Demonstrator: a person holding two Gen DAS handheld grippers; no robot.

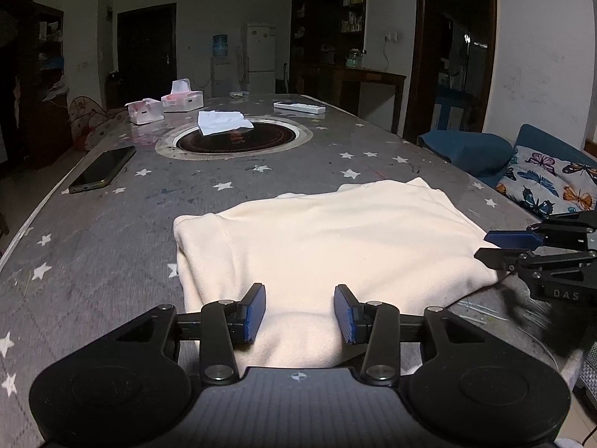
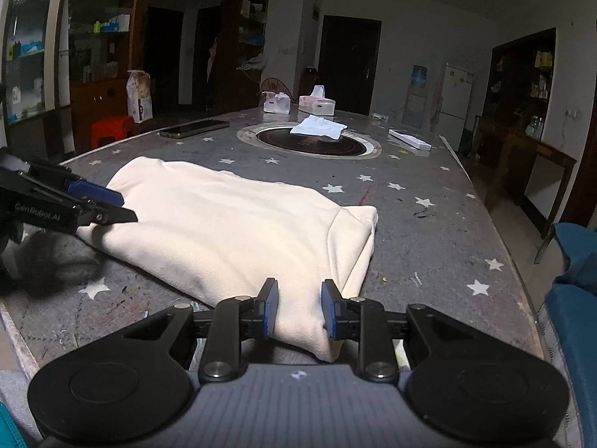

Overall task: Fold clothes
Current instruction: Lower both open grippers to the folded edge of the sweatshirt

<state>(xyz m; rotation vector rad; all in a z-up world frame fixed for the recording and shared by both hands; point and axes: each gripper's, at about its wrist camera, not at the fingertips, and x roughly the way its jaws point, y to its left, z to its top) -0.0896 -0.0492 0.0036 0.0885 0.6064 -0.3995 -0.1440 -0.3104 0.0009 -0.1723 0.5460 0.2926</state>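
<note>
A cream garment [image 1: 335,239] lies folded into a thick rectangle on the grey star-patterned table [image 1: 112,254]; it also shows in the right wrist view [image 2: 231,224]. My left gripper [image 1: 300,313] is open, its blue pads on either side of the garment's near edge. My right gripper [image 2: 300,308] is open around a near corner of the garment. In the left wrist view the right gripper [image 1: 492,244] comes in at the garment's right edge. In the right wrist view the left gripper [image 2: 112,205] sits at the garment's left edge.
A phone [image 1: 102,169] lies at the table's left edge. A round inset hotplate [image 1: 235,136] with a white cloth [image 1: 220,121] sits mid-table. Tissue boxes [image 1: 183,99] and a white remote [image 1: 298,107] lie farther back. A blue sofa with a butterfly cushion [image 1: 548,183] stands to the right.
</note>
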